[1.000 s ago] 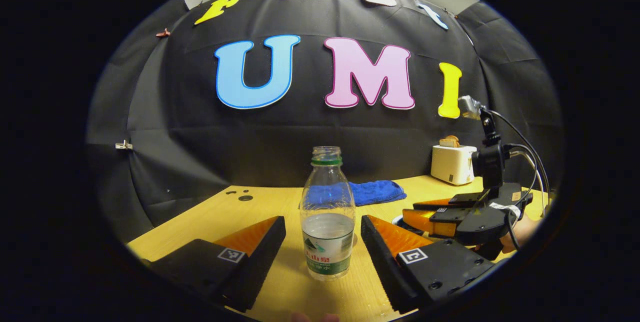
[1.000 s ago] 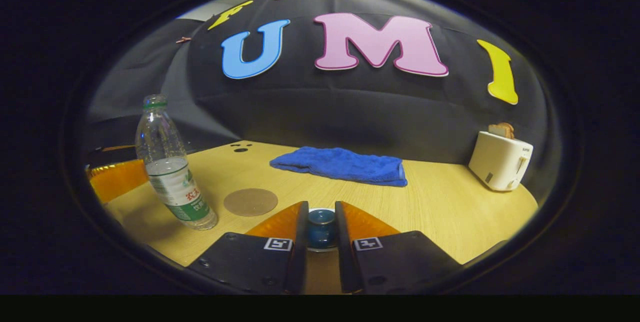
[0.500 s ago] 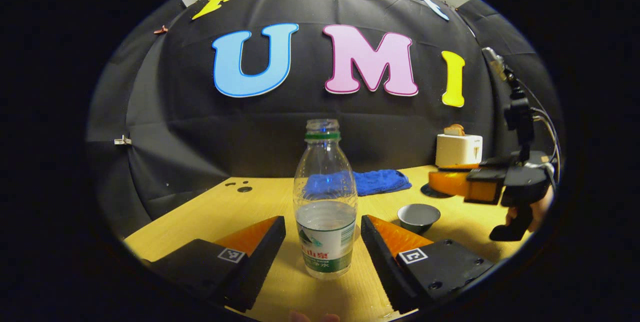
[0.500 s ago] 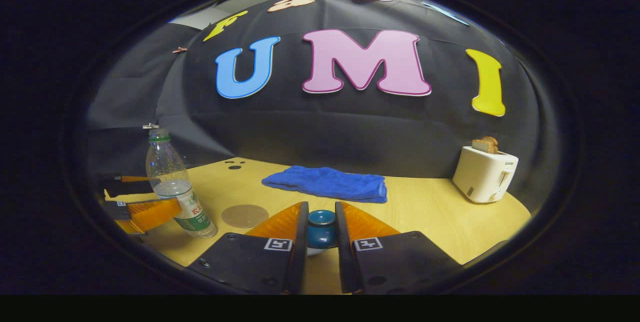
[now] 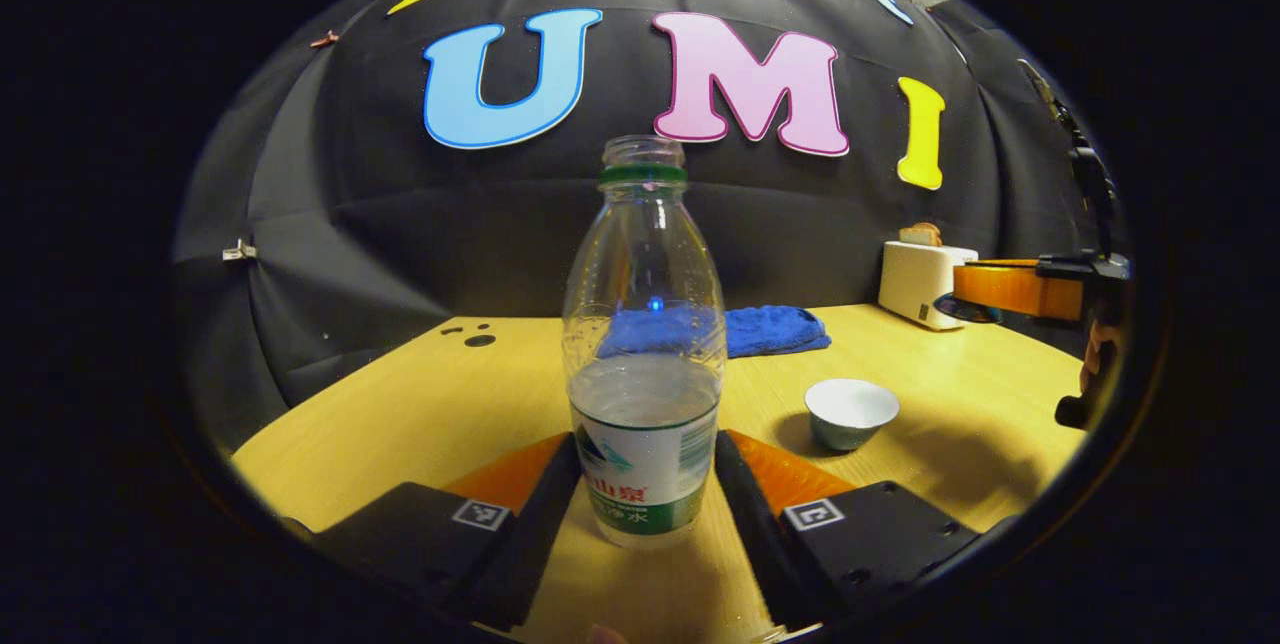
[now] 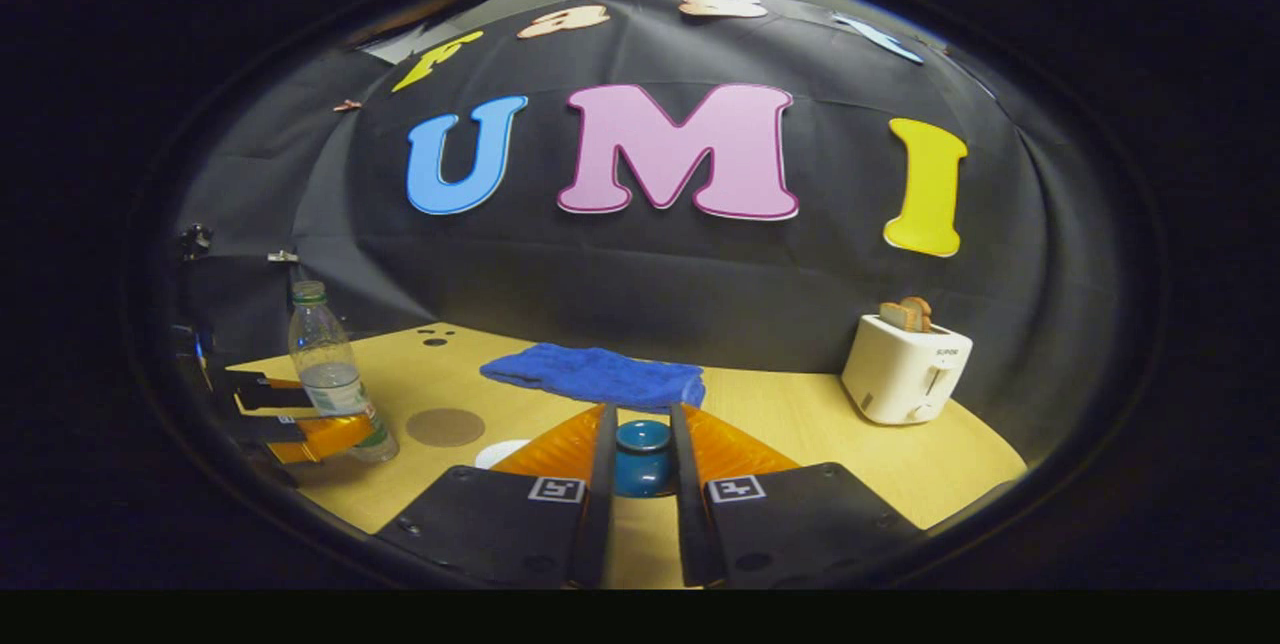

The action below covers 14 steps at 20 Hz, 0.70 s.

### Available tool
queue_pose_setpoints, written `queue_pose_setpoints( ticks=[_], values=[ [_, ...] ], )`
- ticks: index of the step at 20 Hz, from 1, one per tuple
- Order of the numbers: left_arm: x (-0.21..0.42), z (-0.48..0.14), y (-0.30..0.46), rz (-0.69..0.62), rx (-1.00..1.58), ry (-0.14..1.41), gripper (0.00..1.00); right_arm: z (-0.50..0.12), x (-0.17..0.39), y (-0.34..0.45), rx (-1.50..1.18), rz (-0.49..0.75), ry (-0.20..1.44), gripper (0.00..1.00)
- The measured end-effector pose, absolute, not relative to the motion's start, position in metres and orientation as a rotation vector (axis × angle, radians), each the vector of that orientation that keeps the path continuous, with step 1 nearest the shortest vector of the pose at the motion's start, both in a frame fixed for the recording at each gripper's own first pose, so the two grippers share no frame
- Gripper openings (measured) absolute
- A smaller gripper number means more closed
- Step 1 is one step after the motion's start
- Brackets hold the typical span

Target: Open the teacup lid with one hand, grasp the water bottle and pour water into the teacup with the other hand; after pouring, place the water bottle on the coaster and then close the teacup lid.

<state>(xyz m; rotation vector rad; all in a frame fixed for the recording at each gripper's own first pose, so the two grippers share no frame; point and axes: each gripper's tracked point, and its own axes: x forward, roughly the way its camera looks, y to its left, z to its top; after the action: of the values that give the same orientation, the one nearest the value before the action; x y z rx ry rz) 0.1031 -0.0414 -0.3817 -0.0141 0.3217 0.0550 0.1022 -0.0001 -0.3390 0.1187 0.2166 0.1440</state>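
Water bottle (image 5: 645, 364) stands uncapped, pinched between my left fingers (image 5: 545, 494). My right fingers (image 6: 600, 484) clamp the lid (image 6: 642, 444), lifted off the open teacup (image 5: 851, 412).

One bottle (image 5: 645, 364), one cup (image 5: 851, 412), one lid (image 6: 642, 446), one coaster (image 6: 445, 426), one blue towel (image 6: 592, 376), one toaster (image 6: 905, 369), two claws (image 5: 640, 514) (image 6: 640, 514).
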Motion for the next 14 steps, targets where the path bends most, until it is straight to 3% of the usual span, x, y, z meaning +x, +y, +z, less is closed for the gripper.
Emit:
queue_pose_setpoints(
  ticks=[2, 3, 6, 7, 11, 14],
  values=[
    [0.102, -0.381, -0.045, 0.046, 0.003, 0.328, 0.79, -0.342, 0.099, -0.007, 0.124, 0.140, 0.222, 0.34],
    [0.102, -0.382, -0.045, 0.051, 0.032, 0.335, 0.78, -0.343, 0.098, -0.009, 0.124, 0.139, 0.225, 0.30],
    [0.105, -0.372, -0.038, 0.082, 0.169, 0.345, 0.77, -0.345, 0.095, -0.018, 0.124, 0.139, 0.223, 0.34],
    [0.106, -0.368, -0.035, 0.088, 0.224, 0.338, 0.77, -0.345, 0.094, -0.021, 0.124, 0.137, 0.223, 0.25],
    [0.117, -0.358, -0.024, 0.104, 0.467, 0.364, 0.76, -0.342, 0.092, -0.038, 0.114, 0.123, 0.211, 0.34],
    [0.130, -0.355, -0.017, 0.101, 0.644, 0.372, 0.76, -0.342, 0.089, -0.050, 0.098, 0.117, 0.210, 0.30]
  ],
)
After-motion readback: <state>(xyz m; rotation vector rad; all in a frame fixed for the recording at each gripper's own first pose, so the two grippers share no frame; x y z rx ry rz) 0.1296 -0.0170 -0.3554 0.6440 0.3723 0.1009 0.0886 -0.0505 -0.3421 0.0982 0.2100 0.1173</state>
